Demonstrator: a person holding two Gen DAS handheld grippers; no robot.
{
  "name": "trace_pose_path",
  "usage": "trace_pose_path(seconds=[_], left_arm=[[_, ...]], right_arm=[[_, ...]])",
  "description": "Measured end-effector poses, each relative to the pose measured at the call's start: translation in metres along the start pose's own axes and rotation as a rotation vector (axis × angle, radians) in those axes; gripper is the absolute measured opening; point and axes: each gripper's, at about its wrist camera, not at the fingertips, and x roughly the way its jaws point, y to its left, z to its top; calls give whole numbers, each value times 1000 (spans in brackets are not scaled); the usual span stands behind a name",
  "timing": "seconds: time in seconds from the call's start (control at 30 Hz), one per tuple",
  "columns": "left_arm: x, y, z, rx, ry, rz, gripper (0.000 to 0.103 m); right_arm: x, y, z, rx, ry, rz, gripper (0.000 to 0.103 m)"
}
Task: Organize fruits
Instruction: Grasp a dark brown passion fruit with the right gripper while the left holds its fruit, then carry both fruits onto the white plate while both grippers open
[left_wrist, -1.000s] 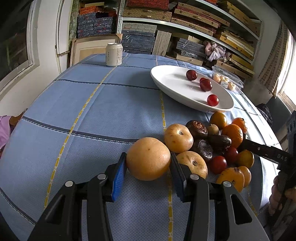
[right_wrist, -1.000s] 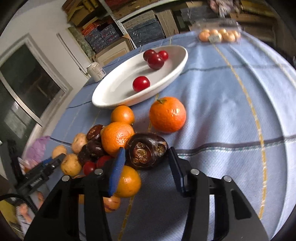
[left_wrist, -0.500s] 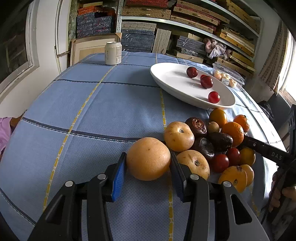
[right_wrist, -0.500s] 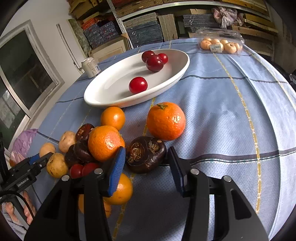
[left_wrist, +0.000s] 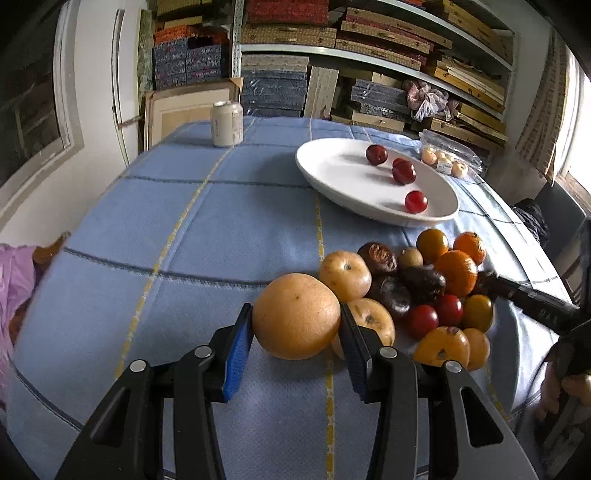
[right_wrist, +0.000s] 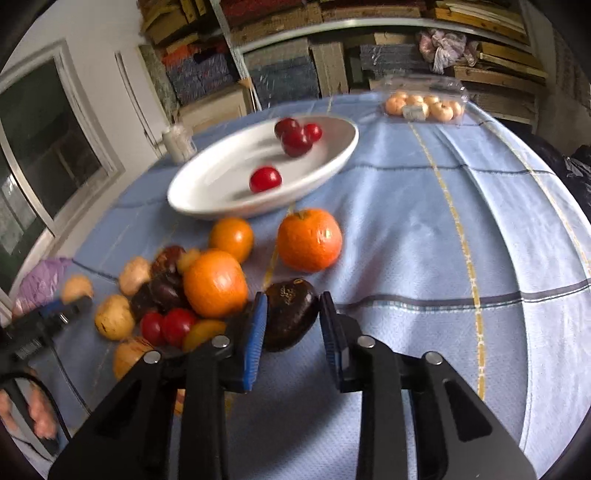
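at the near edge of the fruit pile, the right hand-held gripper (right_wrist: 291, 325) has just clenched a dark wrinkled fruit (right_wrist: 290, 314) — ready to lift; left hand-held gripper (left_wrist: 295, 328) grasps a pale orange (left_wrist: 295, 315).

The woven blue cloth tablecloth (left_wrist: 229, 221) looks matt and slightly rough; the white oval ceramic dish (left_wrist: 332, 173) on the far right is smooth and glossy.

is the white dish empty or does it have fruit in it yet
Not empty: the white dish holds four small red fruits, with most of its floor bare.
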Motion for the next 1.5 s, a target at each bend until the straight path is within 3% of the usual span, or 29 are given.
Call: trace_pose_path(seconds=[0.13,0.23,0.37,0.53,0.7,0.87,1.13,1.3,1.37,1.5], left_arm=[[-9,-5,8,11,-25,-2,46],[-11,-10,10,17,-30,-8,46],[-8,-11,15,15,-19,-19,46],[-13,-11,38,11,-34,-22,46],[-19,-27,85,64,-97,-9,46],[29,-39,112,12,-59,-59,46],[110,-41,113,-42,50,-127,46],[113,-39,120,-62,13,-143,48],[109,-40,121,-56,-12,-115,60],[104,-39,121,-34,-24,-104,63]], right_arm=[[9,3,0,-3,45,45,42],[17,9,3,-12,60,41,44],[17,13,4,-20,55,39,23],[-6,0,11,35,-31,51,21],[-51,-10,59,68,-160,65,21],[-30,7,95,23,-174,21,21],[39,22,107,-16,-140,-39,22],[51,11,106,-33,-157,-78,25],[45,10,107,-35,-180,-78,32],[28,9,108,-40,-240,-88,38]])
